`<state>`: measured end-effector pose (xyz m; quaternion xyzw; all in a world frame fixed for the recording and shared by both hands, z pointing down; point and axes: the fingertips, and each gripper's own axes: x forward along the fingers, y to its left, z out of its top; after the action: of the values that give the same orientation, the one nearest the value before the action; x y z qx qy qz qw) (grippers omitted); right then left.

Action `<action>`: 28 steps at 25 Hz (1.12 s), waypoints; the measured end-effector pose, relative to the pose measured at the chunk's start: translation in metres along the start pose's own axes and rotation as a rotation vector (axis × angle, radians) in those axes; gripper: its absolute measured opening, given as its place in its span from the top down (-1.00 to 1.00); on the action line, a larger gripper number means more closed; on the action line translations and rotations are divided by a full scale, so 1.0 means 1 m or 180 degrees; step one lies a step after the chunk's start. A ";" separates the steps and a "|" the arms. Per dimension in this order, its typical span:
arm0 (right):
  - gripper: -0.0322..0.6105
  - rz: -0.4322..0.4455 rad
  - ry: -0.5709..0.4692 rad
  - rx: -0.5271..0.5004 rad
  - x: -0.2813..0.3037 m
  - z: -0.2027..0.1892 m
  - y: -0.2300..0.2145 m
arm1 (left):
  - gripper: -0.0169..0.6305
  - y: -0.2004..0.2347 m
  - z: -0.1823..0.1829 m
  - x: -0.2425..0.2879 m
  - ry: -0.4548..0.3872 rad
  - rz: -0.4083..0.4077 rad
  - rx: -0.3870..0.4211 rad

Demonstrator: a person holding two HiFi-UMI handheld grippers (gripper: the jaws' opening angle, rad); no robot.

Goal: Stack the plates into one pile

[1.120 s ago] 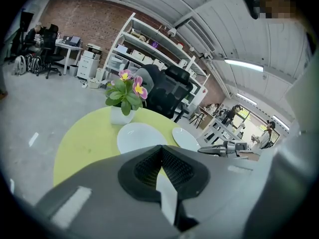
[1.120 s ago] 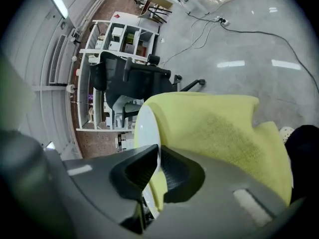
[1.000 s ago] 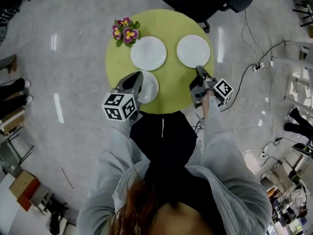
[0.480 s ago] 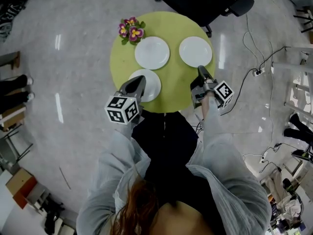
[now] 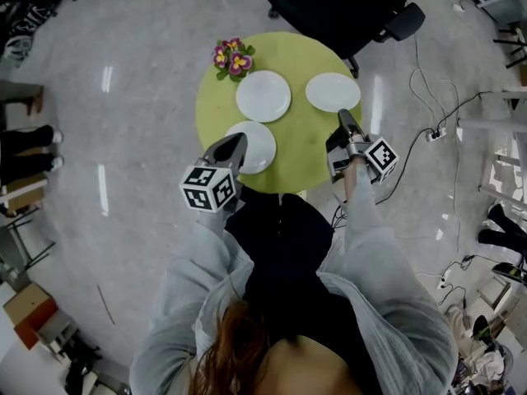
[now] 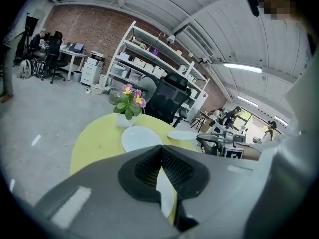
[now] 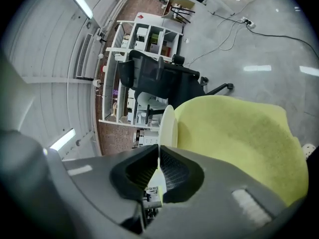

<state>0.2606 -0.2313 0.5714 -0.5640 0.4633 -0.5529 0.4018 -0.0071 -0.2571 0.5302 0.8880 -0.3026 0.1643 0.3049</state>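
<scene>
At the near-left edge of the table (image 5: pixel 300 148), grips the near-left plate (image 5: pixel 259 148) by its near rim with the left gripper (image 5: pixel 236 141). Pads pressed together on the thin white edge, nothing else between them. Probably held at the rim for lack of any other place to pinch on so flat a thing, and for lifting it without touching the others.

Further back, at the far-left edge, keeps the flower pot (image 5: pixel 233 58) out of the working way, just beside the middle plate (image 5: pixel 263 95). Leaves this middle plate free and flat near the far edge, between the two held ones. Seems the natural base for the pile, being reachable from both sides.

At the far-right edge, pinches the right plate (image 5: pixel 333 92) with the right gripper (image 5: pixel 346 118), again at the rim nearest the person. Jaws narrow, closed on the rim, with the plate seen edge-on between the pads. Looks slightly tilted in the head view; cannot tell whether already clear of the table top.

All three plates apart from each other, so no stacking done yet. Likely better to bring one held plate onto the middle one first, then the other, to avoid a knock between the two grippers above it.
</scene>
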 end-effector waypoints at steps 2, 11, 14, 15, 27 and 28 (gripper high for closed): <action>0.84 0.0067 0.0022 -0.0050 0.001 0.000 0.006 | 0.89 0.000 0.001 -0.004 -0.0031 0.0026 -0.0011; 0.84 0.0253 0.0090 -0.0036 -0.005 -0.004 0.024 | 0.89 -0.003 -0.006 -0.020 -0.0105 0.0113 -0.0077; 0.84 0.0341 0.0139 -0.0002 -0.005 -0.010 0.038 | 0.89 -0.005 -0.007 -0.022 -0.0109 0.0116 -0.0082; 0.84 0.0373 0.0156 -0.0015 -0.004 -0.011 0.042 | 0.89 -0.005 -0.007 -0.022 -0.0114 0.0116 -0.0080; 0.84 0.0640 0.0583 -0.0055 0.019 -0.055 0.085 | 0.89 0.000 -0.001 -0.034 -0.0260 0.0221 -0.0132; 0.84 0.0642 0.0623 -0.0048 0.022 -0.059 0.086 | 0.89 0.002 0.000 -0.037 -0.0275 0.0246 -0.0140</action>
<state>0.1938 -0.2702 0.4972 -0.4609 0.5589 -0.5586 0.4040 -0.0362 -0.2422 0.5136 0.8750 -0.3531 0.1308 0.3044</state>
